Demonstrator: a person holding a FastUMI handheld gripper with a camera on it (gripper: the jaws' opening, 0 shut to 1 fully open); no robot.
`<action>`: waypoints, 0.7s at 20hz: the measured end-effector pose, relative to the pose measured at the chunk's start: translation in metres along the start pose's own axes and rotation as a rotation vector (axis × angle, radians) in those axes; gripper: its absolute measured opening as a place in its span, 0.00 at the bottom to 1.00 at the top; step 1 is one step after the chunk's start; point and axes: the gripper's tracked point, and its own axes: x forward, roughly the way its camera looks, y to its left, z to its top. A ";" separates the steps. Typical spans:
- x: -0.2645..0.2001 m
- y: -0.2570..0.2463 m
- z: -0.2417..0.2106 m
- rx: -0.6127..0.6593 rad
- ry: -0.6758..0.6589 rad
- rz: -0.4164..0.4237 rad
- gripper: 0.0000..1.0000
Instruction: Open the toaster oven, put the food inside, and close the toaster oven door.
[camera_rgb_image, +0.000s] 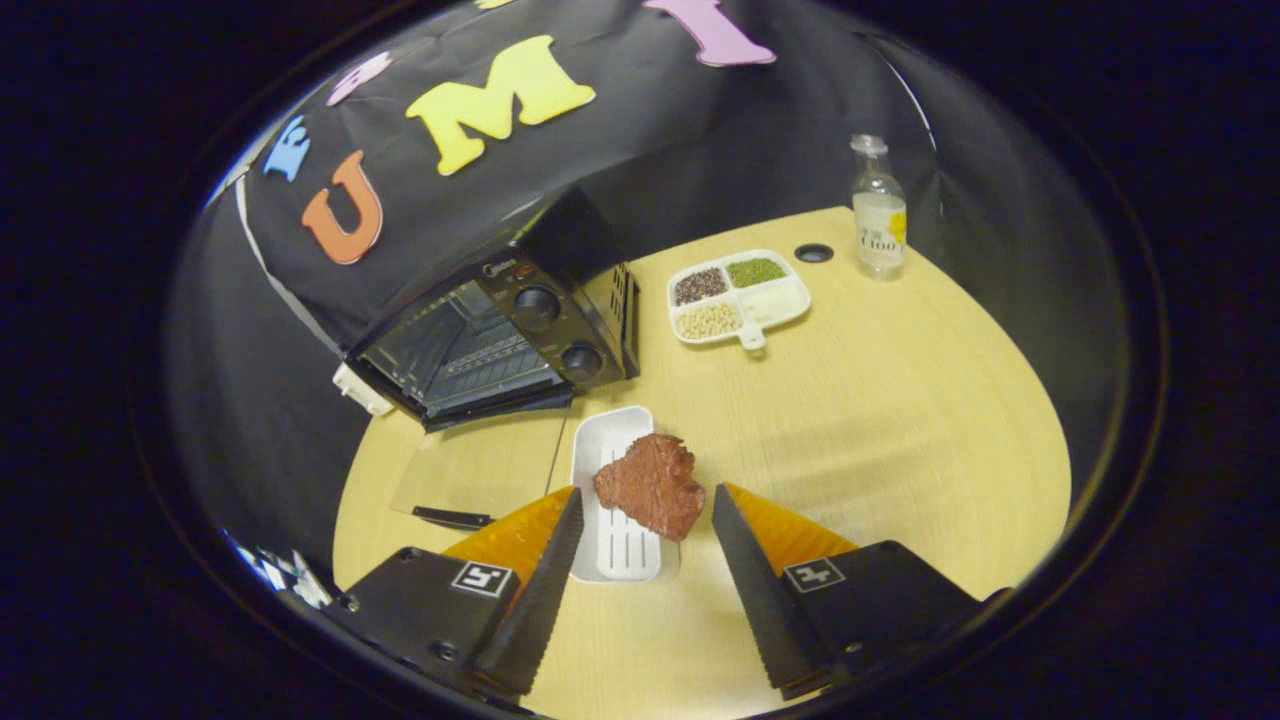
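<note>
Gripper view: gripper (645, 505) fingers spread wide apart, nothing pinched, hovering over a light wood table (880, 440). Between the fingers and just ahead of the tips sits a white ridged tray (608, 545), long side running away from the gripper. A brown slab of meat-like food (651, 485) lies on the tray, overhanging its right edge, tilted slightly. Neither finger touches the food or tray as far as can be told. Beyond the tray, to the left, the black toaster oven (500, 335) stands against the booth wall; its glass door (475, 465) is folded down flat onto the table, with the dark handle (452, 517) at the near edge, just beside the left finger. Oven interior with rack visible, two round knobs (537, 307) on the right panel. Further back, right of the oven, a white four-compartment dish (775, 310) holds dark, green and pale beans or grains, one section looks white. Behind it a small dark round hole (813, 253) in the table and a clear bottle (879, 215) with a label, upright, near the wall.
</note>
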 end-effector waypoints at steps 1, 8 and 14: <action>0.004 -0.003 -0.003 0.025 0.003 0.012 0.82; -0.005 0.017 -0.018 0.084 0.033 0.102 0.10; -0.049 0.047 -0.011 -0.264 -0.090 -0.091 0.10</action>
